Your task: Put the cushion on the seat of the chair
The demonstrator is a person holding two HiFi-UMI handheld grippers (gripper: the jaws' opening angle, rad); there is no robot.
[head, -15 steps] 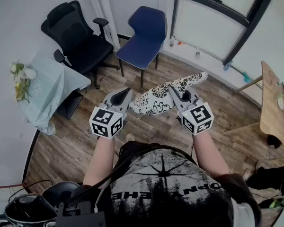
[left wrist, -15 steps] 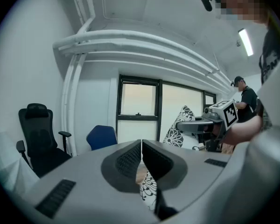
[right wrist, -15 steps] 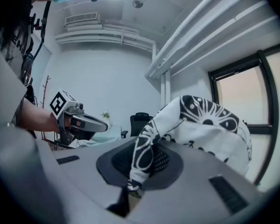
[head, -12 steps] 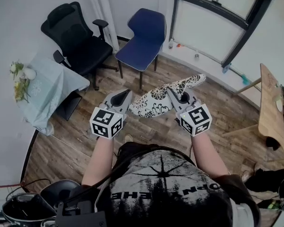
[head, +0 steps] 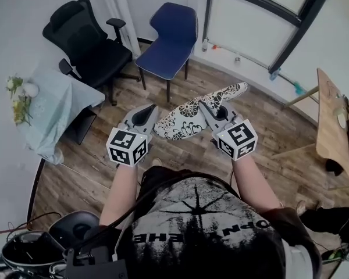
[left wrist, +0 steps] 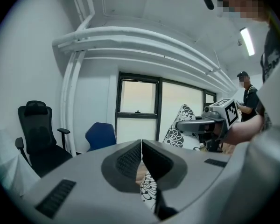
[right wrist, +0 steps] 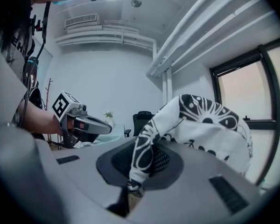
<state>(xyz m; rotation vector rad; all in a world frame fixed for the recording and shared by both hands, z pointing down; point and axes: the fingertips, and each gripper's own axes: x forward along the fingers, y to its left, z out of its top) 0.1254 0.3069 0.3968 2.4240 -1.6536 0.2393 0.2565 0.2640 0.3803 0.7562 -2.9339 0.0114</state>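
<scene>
Nearest, the left gripper and the right gripper each have the jaws closed on one end of the white cushion with black flower pattern. This cushion is held in the air, well before the blue plastic chair. Left of that chair stands a black office chair.

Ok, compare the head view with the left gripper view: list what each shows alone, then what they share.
Head view only: the cloth-covered table with flowers, and the wooden desk at right. Left gripper view only: ceiling pipes and a bystander in a cap. Both: the black chair, blue chair, patterned cushion and the right claw clamped on it.
</scene>
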